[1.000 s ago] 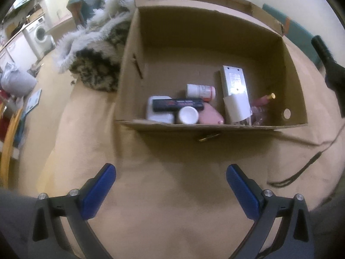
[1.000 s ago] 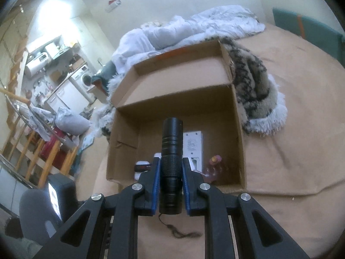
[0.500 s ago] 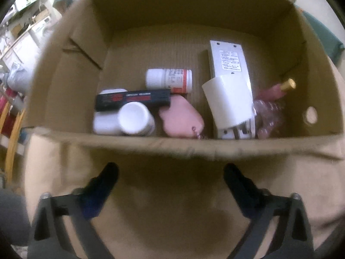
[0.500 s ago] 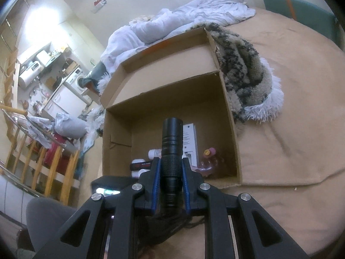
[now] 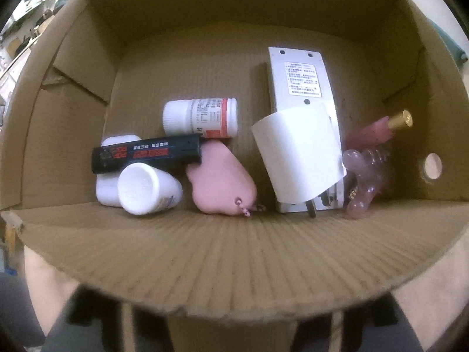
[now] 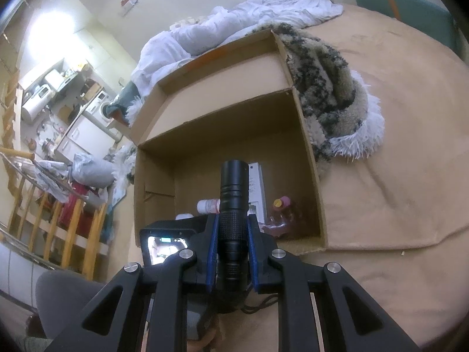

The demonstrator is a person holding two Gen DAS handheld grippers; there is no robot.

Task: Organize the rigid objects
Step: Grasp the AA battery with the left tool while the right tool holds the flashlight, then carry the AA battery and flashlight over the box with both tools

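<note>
My right gripper [image 6: 233, 252] is shut on a black flashlight [image 6: 233, 205] and holds it just in front of the open cardboard box [image 6: 310, 158]. In the left wrist view the box [image 5: 234, 249] fills the frame; its front flap hides my left gripper's fingers. Inside lie a white pill bottle [image 5: 200, 117], a second white bottle [image 5: 148, 187], a black lighter-like case [image 5: 146, 155], a pink pouch [image 5: 222, 182], a white power strip [image 5: 302, 94] with a white plug block [image 5: 299, 158], and a pink perfume bottle [image 5: 378, 135].
The box stands on a tan bedspread [image 6: 395, 146]. A furry patterned blanket [image 6: 328, 88] lies against the box's right side, white bedding [image 6: 234, 20] behind it. The left gripper's camera body [image 6: 167, 237] sits at the box's front left. A wooden railing [image 6: 58, 220] is at left.
My left gripper has moved forward up to the box, so its fingers have dropped behind the front flap. My right gripper with the flashlight has come closer to the box.
</note>
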